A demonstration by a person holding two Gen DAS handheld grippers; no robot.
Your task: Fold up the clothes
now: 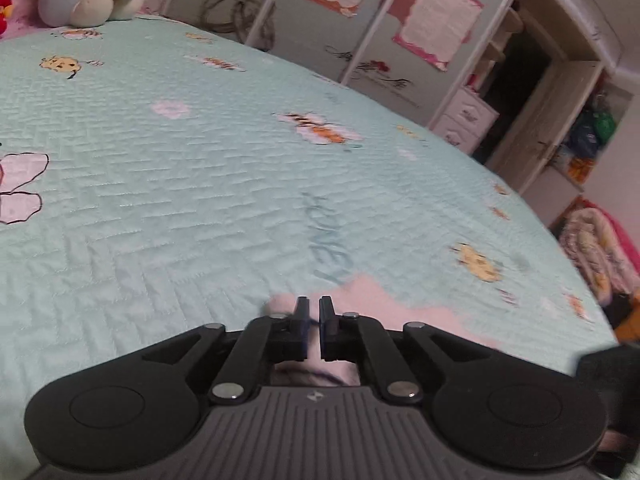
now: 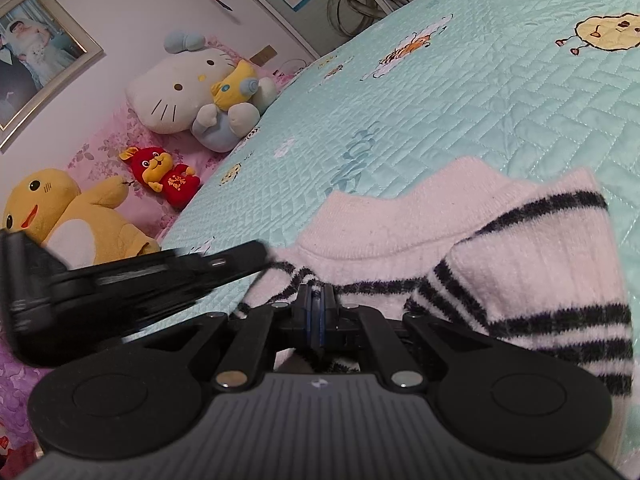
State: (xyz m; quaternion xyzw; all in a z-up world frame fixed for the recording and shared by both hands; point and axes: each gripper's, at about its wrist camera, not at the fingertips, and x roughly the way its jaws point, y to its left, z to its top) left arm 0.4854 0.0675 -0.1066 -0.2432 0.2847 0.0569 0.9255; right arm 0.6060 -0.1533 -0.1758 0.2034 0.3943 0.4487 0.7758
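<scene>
A pale pink knit sweater (image 2: 400, 224) with black stripes lies bunched on the mint quilted bedspread (image 2: 480, 100). My right gripper (image 2: 317, 304) is shut on a striped fold of it near the collar. In the right wrist view my left gripper (image 2: 160, 276) is a blurred shape at the left, with its tip at the sweater's left edge. In the left wrist view my left gripper (image 1: 314, 312) has its fingers nearly together with pink sweater cloth (image 1: 368, 300) between and under them. The rest of the sweater is hidden below that camera.
The bedspread (image 1: 200, 184) stretches ahead in the left wrist view. Plush toys (image 2: 184, 88) and a yellow plush (image 2: 68, 216) sit at the head of the bed. A wardrobe (image 1: 360, 20) and white drawers (image 1: 464, 120) stand beyond the far side.
</scene>
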